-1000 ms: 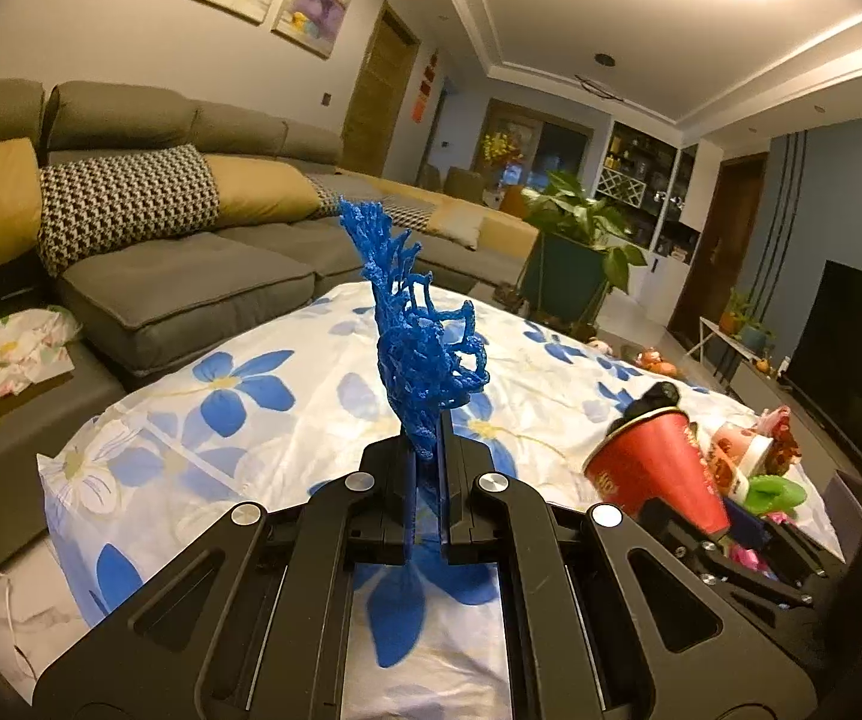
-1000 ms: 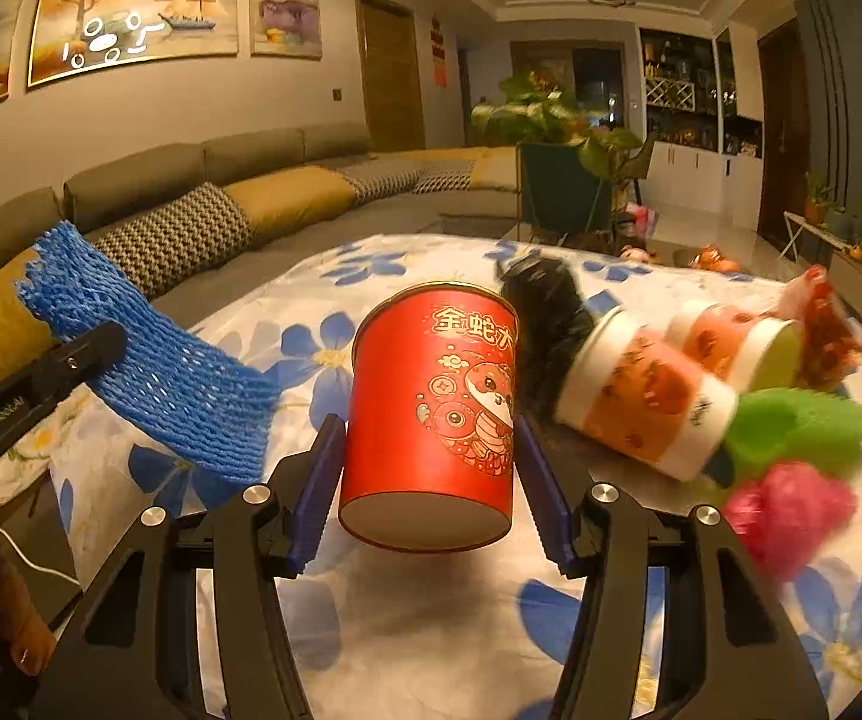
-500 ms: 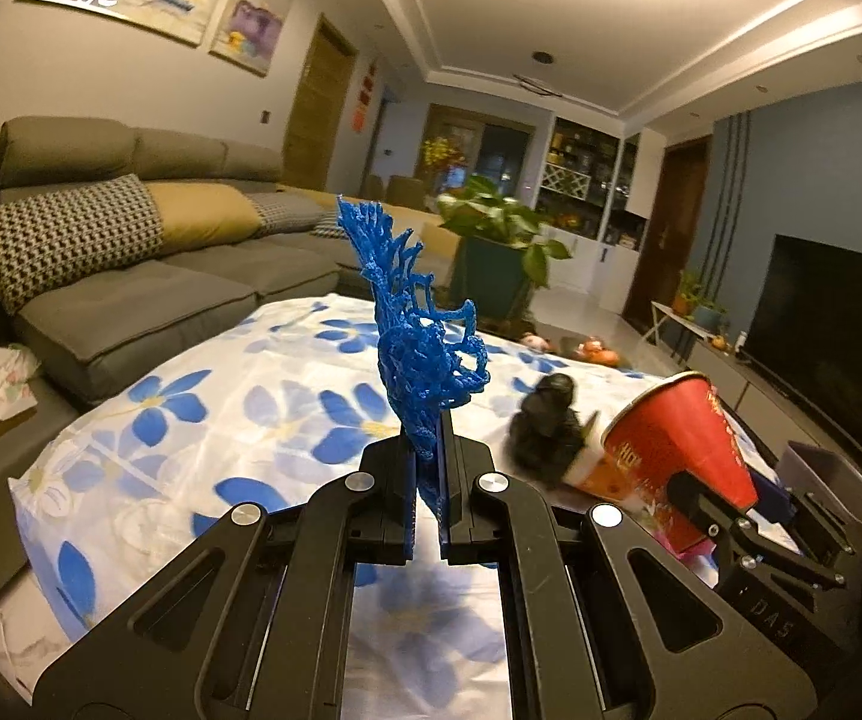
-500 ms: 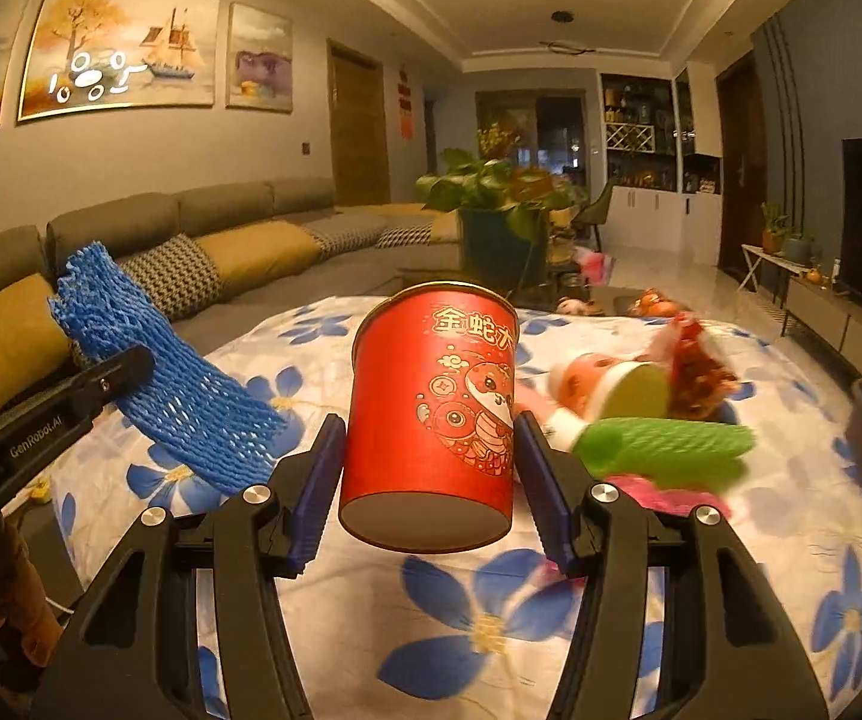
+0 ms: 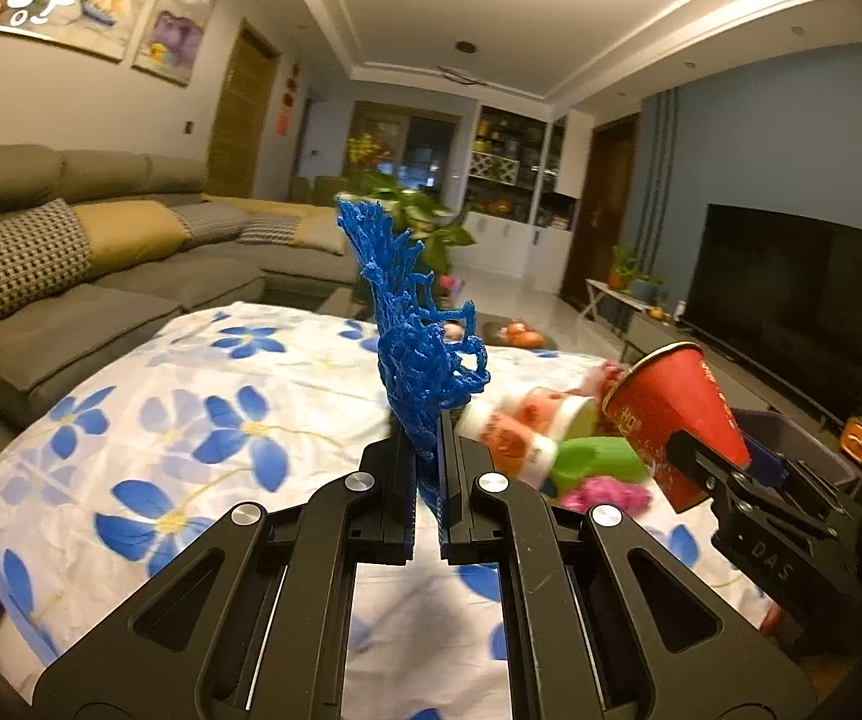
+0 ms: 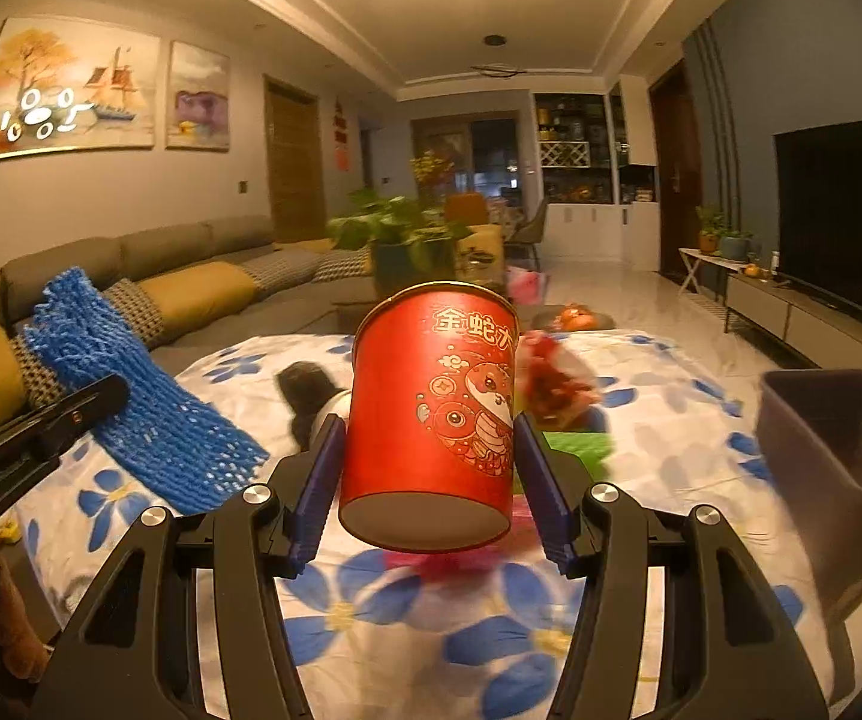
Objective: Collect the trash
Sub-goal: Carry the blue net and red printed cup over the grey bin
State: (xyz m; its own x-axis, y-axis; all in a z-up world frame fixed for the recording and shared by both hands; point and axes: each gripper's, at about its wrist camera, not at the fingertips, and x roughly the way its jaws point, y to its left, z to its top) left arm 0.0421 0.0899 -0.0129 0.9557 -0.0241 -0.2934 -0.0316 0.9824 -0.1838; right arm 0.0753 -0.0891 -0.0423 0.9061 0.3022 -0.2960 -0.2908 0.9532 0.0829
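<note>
My left gripper is shut on a blue foam net sleeve that stands up from its pads above the flowered tablecloth. The same blue net hangs at the left of the right wrist view. My right gripper is shut on a red paper cup, held upright by its lower half, clear of the cloth. The cup also appears at the right of the left wrist view. More trash lies on the cloth: an orange-and-white cup, a green net, a pink net and a black lump.
A dark grey bin stands at the table's right edge. A long grey sofa with cushions runs along the left. A potted plant sits beyond the table, a television on the right wall.
Both grippers have swung to the right with their loads, rising a little. The grey bin has come into view at the right, and the sofa has slid away to the left.
</note>
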